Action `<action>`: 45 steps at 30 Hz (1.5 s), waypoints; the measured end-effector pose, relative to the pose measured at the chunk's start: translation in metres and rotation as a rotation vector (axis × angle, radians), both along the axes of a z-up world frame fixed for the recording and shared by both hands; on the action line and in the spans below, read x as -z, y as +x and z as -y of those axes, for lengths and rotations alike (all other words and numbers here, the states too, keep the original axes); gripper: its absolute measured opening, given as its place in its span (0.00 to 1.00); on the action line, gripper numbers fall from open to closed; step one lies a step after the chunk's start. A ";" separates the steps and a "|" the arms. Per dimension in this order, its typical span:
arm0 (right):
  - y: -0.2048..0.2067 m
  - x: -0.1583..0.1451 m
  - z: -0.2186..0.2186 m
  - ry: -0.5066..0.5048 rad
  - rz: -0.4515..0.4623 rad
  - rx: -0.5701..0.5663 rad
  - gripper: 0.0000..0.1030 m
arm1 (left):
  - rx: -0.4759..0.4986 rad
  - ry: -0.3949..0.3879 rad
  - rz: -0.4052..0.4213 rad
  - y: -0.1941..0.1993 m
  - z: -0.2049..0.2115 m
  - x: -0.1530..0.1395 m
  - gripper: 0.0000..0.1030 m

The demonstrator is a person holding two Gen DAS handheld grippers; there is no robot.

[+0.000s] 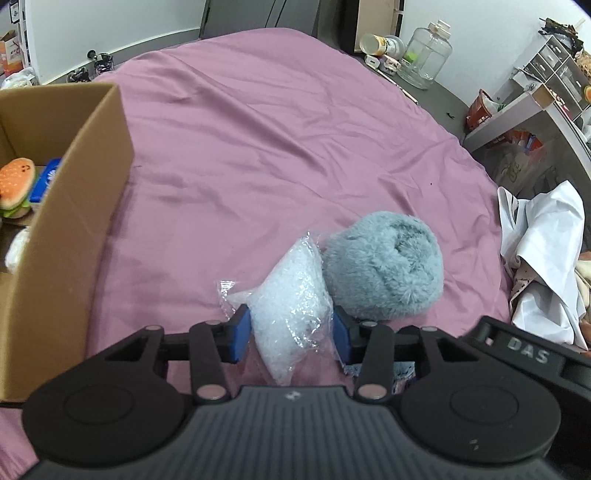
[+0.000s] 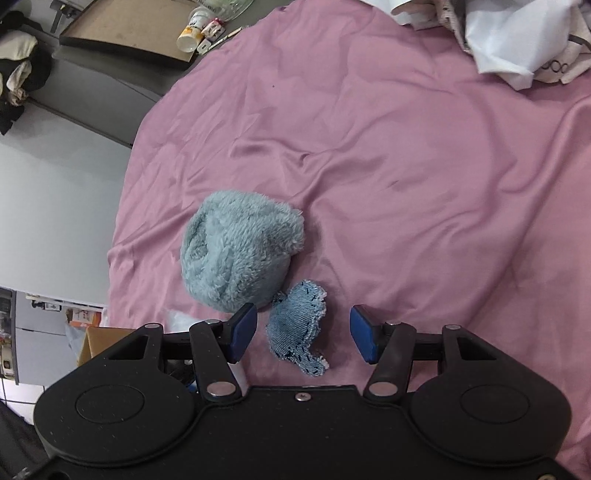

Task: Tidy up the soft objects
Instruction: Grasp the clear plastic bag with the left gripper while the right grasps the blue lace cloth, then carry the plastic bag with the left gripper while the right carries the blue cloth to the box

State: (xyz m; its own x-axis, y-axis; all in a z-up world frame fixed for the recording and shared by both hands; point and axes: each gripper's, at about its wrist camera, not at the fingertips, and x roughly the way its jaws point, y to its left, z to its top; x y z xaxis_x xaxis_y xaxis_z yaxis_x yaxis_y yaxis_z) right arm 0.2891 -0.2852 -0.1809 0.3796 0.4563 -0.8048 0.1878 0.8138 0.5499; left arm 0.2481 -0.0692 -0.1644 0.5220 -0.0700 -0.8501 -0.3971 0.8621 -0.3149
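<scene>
Pink sheet (image 1: pixel 277 129) bears a fuzzy grey-blue ball (image 1: pixel 384 266). Beside it, my left claw (image 1: pixel 291 334) straddles a clear pellet bag (image 1: pixel 291 306), pads touching its sides. My right claw (image 2: pixel 303 334) gapes wide around a denim scrap (image 2: pixel 297 332), pads apart from it.

Legible marking found: raised letters "DAS" on the black housing (image 1: pixel 528 354) at the lower right of the left wrist view. A blue packet (image 1: pixel 46 181) inside the cardboard box (image 1: pixel 74 206) carries white print, too small to read. An orange carton (image 1: pixel 13 55) at the far left edge bears dark print, illegible. In the right wrist view, a white bottle (image 2: pixel 192 31) off the bed has a label that cannot be made out. No numbers or signs read.
</scene>
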 end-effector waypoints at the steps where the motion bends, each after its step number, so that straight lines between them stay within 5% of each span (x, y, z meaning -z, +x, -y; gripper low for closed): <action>1: 0.001 0.001 -0.002 -0.004 0.001 -0.005 0.54 | 0.002 0.000 -0.002 -0.001 -0.001 -0.001 0.43; 9: 0.004 0.009 -0.022 -0.041 0.009 -0.072 0.52 | -0.002 0.020 -0.005 -0.017 -0.011 -0.015 0.44; 11: 0.005 0.010 -0.025 -0.062 0.014 -0.088 0.25 | -0.015 0.024 -0.001 -0.022 -0.015 -0.019 0.44; 14: 0.000 0.007 -0.025 -0.064 0.011 -0.104 0.22 | -0.031 0.029 0.007 -0.030 -0.022 -0.027 0.44; 45: -0.086 -0.096 -0.025 -0.008 0.368 -0.096 0.21 | -0.026 0.046 0.169 -0.085 -0.068 -0.125 0.44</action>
State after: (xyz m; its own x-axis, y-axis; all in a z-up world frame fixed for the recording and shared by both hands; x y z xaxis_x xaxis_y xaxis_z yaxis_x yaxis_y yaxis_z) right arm 0.2031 -0.2601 -0.0844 0.5999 0.4978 -0.6263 -0.0987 0.8229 0.5595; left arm 0.1631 -0.0016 -0.0394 0.6587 -0.0176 -0.7522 -0.3640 0.8675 -0.3391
